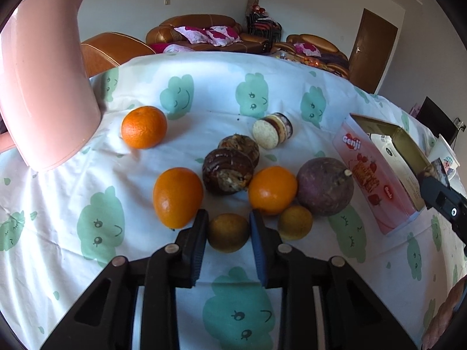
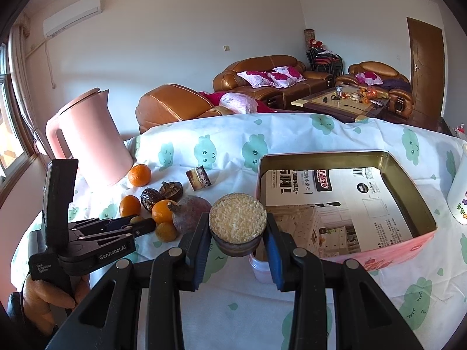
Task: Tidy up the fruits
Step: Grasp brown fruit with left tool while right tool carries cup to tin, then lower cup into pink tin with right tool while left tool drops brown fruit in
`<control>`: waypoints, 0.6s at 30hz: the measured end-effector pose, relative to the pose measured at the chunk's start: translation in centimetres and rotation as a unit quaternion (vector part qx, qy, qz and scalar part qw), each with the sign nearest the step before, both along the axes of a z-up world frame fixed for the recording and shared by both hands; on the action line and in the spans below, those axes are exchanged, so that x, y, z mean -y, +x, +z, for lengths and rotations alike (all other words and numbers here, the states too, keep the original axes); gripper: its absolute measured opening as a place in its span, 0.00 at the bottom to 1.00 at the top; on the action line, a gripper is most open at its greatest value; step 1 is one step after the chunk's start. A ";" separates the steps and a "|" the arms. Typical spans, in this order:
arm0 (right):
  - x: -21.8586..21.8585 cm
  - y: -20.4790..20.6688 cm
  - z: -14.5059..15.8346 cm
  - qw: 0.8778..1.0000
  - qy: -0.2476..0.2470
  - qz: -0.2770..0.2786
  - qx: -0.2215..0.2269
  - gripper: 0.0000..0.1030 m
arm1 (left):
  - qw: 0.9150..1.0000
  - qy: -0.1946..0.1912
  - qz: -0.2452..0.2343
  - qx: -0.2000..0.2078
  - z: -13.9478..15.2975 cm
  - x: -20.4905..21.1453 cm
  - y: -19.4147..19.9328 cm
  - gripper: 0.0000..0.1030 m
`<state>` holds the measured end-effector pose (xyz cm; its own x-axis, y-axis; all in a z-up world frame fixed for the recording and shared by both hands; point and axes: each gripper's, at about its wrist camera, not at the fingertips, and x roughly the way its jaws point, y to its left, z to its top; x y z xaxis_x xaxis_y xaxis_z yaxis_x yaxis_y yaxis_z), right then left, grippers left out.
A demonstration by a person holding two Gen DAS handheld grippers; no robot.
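**Q:** While the left wrist view is read from left to right, what lies on the cloud-print tablecloth (image 1: 221, 93)?

**A:** Pink kettle (image 1: 43, 87) at far left; beside its base an orange (image 1: 144, 127); nearer the camera a second orange (image 1: 177, 197); at centre two dark chocolate pastries (image 1: 227, 170), touching; behind them a layered sandwich cake (image 1: 273, 130) on its side; then a third orange (image 1: 273, 189), touching a purple passion fruit (image 1: 325, 186); in front of these a small yellow-brown fruit (image 1: 294, 222); at right the pink Genji tin (image 1: 376, 175), open-topped.

**Q:** And the left gripper (image 1: 228, 233)?

**A:** Its fingers stand on either side of another small brown-yellow fruit (image 1: 228, 232), which sits on the cloth near the front edge of the cluster. The pads appear to meet its sides; a firm grip cannot be confirmed.

**Q:** What does the right wrist view show?

**A:** Left to right: the left gripper's body seen from the side, a hand (image 2: 52, 291) under it; the fruit cluster behind; then the right gripper (image 2: 238, 233), narrowed onto a round crumb-topped cake (image 2: 238, 223), held clear of the cloth just beside the tin's near-left corner. A small clear plastic cup (image 2: 259, 268) stands below it. The tin holds printed paper (image 2: 335, 201). A white mug (image 2: 458, 195) is at far right.
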<state>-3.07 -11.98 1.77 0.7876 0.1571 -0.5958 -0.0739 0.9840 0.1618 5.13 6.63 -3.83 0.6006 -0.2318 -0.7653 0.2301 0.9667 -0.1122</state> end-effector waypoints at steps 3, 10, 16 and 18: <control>0.1 0.0 0.0 1.000 0.001 -0.002 0.000 0.36 | 1.000 0.001 0.020 0.022 0.6 -0.5 -0.6 0.29; 1.9 -0.4 1.7 0.998 -0.033 -0.029 0.044 0.36 | 0.990 -0.053 0.016 0.128 4.8 0.1 -3.3 0.29; 6.9 0.1 2.1 0.994 -0.058 -0.075 0.055 0.36 | 0.985 -0.044 -0.050 0.157 7.0 6.9 -3.8 0.29; 8.5 0.6 1.6 0.993 -0.062 -0.087 0.043 0.36 | 0.985 -0.039 -0.064 0.153 7.1 9.7 -3.4 0.29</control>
<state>-2.49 -20.51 3.34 0.8457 -0.0569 -0.5306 0.0911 0.9951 0.0386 1.72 -3.07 3.23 0.7621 -0.3720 -0.5299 0.3849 0.9184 -0.0911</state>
